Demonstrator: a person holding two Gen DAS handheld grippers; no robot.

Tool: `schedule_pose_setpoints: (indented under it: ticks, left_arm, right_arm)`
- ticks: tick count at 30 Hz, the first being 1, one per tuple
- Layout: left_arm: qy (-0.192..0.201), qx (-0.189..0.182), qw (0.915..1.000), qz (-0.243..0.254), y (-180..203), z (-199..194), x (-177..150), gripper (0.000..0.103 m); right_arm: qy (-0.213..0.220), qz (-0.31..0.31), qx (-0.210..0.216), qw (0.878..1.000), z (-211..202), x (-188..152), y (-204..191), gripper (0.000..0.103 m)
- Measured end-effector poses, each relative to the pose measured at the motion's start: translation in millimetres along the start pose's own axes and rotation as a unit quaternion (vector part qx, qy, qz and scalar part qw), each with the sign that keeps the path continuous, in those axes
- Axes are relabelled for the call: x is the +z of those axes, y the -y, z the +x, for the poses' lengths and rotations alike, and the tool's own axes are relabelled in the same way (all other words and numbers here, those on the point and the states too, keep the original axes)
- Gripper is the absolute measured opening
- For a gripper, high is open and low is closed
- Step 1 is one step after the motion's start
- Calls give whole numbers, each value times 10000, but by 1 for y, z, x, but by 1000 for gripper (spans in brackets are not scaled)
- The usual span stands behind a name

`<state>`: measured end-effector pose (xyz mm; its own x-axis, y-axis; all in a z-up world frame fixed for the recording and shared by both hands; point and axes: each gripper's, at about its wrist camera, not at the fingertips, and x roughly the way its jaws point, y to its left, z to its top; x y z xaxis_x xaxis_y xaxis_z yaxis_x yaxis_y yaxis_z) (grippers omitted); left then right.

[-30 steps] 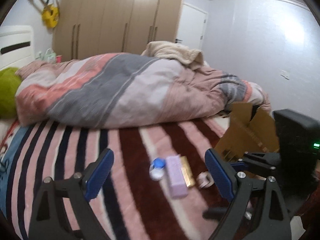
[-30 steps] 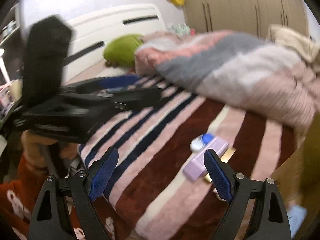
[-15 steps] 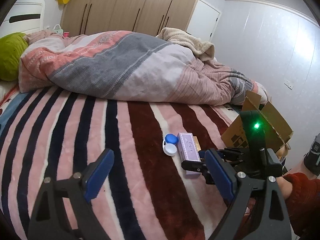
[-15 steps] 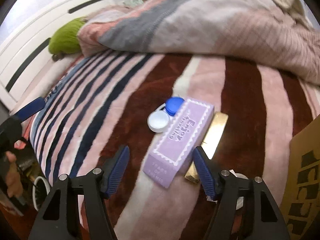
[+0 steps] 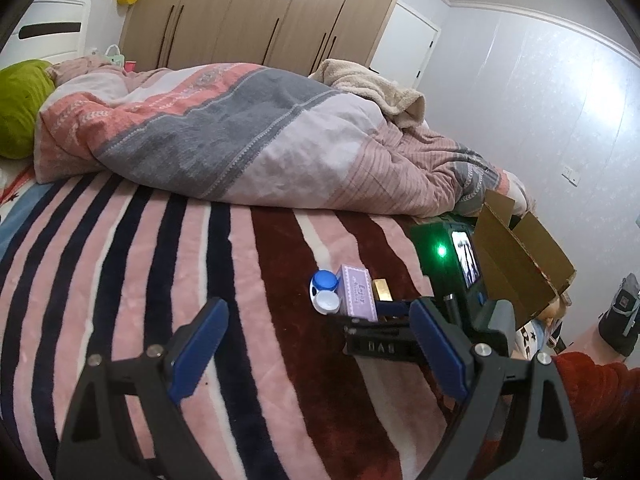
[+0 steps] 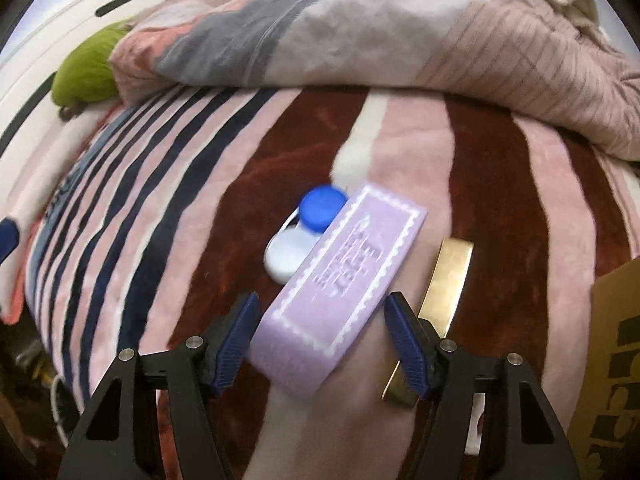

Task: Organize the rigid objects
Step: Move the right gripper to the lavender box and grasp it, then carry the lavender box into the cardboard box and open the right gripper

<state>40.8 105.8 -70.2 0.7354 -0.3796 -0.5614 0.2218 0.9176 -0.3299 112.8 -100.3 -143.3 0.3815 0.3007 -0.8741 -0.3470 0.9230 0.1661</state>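
A purple box [image 6: 344,280] lies on the striped blanket [image 6: 160,216]. A blue and white lens case [image 6: 304,228] touches its left side, and a gold bar [image 6: 444,292] lies to its right. My right gripper [image 6: 322,308] points down over the box's near end with a pad on each side; a thin gap shows at the right pad. In the left wrist view the same purple box [image 5: 358,292], lens case [image 5: 325,291] and gold bar [image 5: 382,290] lie ahead. My left gripper [image 5: 318,308] hovers wide open over the blanket with nothing between its fingers.
An open cardboard box [image 5: 520,264] stands at the bed's right edge. A heaped duvet [image 5: 240,132] covers the far half of the bed, beside a green pillow [image 5: 20,108]. A small white item [image 6: 476,428] lies under the right finger. A red sleeve [image 5: 592,400] is at the right.
My right gripper has come down from high over the bed onto the purple box, and its jaws have narrowed around it. The left gripper sank a little and stayed open.
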Motion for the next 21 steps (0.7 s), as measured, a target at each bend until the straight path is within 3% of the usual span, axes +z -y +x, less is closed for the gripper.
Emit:
schedule_pose_setpoints:
  ticks: [7,10,16,21]
  left_arm:
    - [-21,-67,10000,22,-1,0,1,91]
    - [-46,-102,9999,21,1,2,3,91]
    - [-129,-284,9995,13,10,7,8,91]
    - [-213,-665,9975,44,30,17,19,91]
  right_arm:
    - [23,224,68,9997,-3,-3,11,33]
    - [38,204,238,9995,-14,-7,13,33]
    - [140,-430,495,9978,-56,-19,-3,33]
    - [120,-962,779,9922,-99,-21,-18,33]
